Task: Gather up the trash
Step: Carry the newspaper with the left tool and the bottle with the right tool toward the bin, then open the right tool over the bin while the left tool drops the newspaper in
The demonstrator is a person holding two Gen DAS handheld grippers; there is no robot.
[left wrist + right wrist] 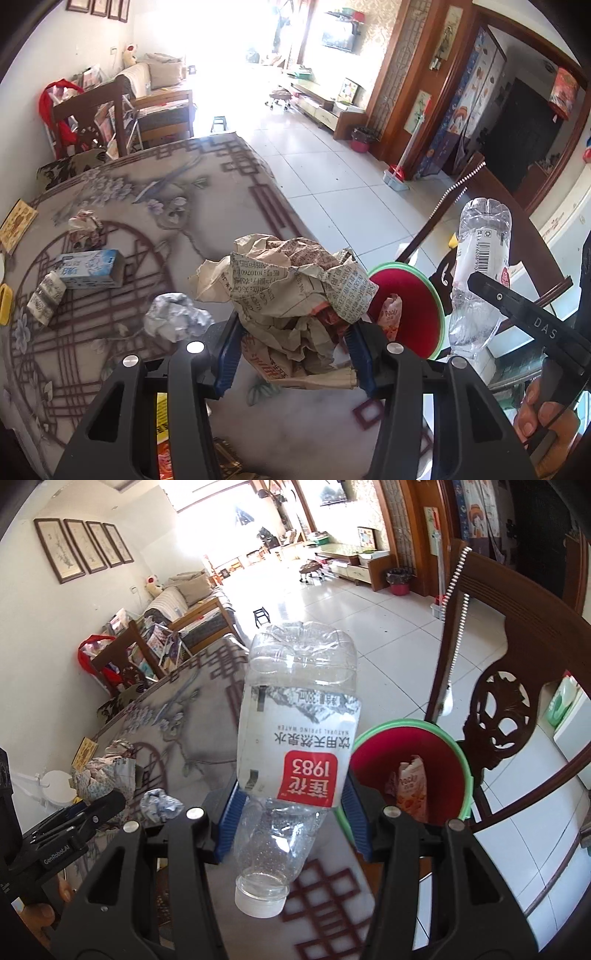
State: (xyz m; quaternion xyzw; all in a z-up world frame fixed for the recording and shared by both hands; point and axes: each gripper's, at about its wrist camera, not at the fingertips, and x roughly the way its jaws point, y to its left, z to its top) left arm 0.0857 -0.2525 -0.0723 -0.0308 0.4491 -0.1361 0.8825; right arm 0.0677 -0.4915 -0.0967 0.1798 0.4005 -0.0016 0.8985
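The left hand-held gripper (295, 350) clamps crumpled newspaper (291, 295); the right hand-held gripper (291, 819) clamps an inverted plastic bottle (295, 731). Both are above the tabletop (147, 206), near the red bin (443, 760).

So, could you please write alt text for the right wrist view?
The right claw grips an empty clear plastic bottle, cap toward the camera, above a patterned table. Just beyond stands a red bin with a green rim, a snack packet inside.

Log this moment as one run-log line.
left gripper: shut on crumpled newspaper | right gripper: shut on plastic bottle, cap down | red bin: beside table, holds wrapper
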